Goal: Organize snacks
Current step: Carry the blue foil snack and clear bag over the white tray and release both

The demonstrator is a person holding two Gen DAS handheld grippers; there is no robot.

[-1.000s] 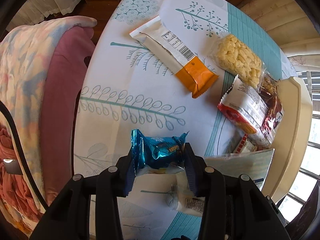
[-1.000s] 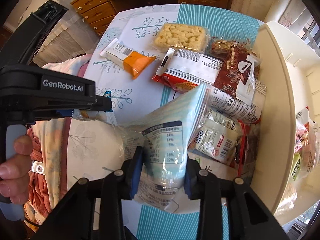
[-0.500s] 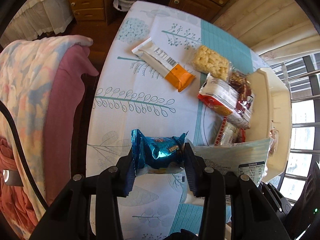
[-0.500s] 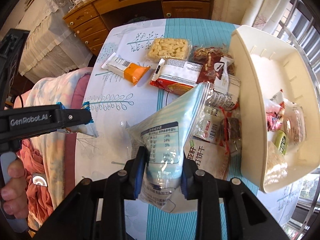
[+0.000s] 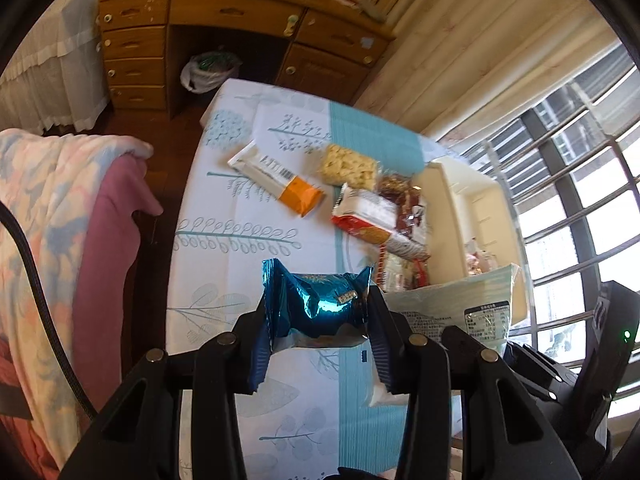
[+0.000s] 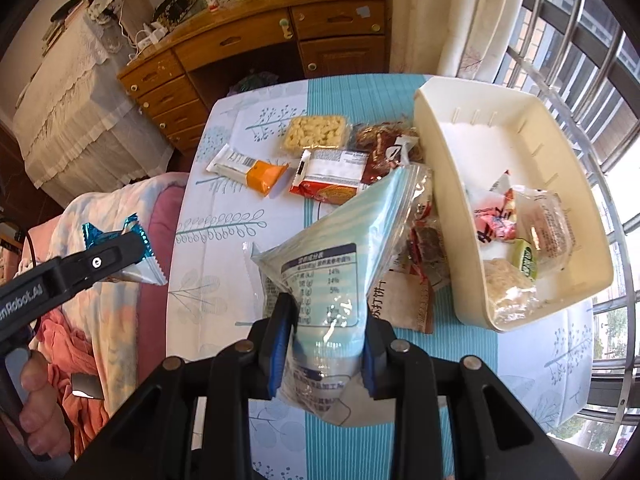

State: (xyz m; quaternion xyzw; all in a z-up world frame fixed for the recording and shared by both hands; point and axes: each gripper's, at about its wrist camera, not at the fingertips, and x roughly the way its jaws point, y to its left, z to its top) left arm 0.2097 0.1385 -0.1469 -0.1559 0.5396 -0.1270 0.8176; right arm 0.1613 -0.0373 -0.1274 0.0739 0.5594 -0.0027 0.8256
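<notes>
My left gripper [image 5: 318, 320] is shut on a shiny blue snack packet [image 5: 320, 304], held in the air above the table's left side; the same packet [image 6: 120, 248] shows at the left of the right wrist view. My right gripper [image 6: 326, 340] is shut on a pale teal bag with a nutrition label [image 6: 332, 260], lifted over the table. A cream bin [image 6: 448, 184] with several snacks inside stands at the right. On the tablecloth lie an orange-and-white bar [image 6: 250, 168], a pack of yellow puffs [image 6: 316, 132], a red-and-white pack [image 6: 332, 172] and a brown packet [image 6: 384, 148].
More wrapped snacks [image 6: 424, 240] are piled against the bin's left wall. A chair draped with a pink and floral blanket [image 5: 60, 216] stands left of the table. A wooden desk with drawers [image 5: 200, 40] is behind; window bars [image 6: 580, 60] are at the right. A hand [image 6: 36, 416] grips the left handle.
Both grippers have risen with their packets, so the table looks smaller and farther below. The views tilted up: the desk, the window and the bin's inside now show.
</notes>
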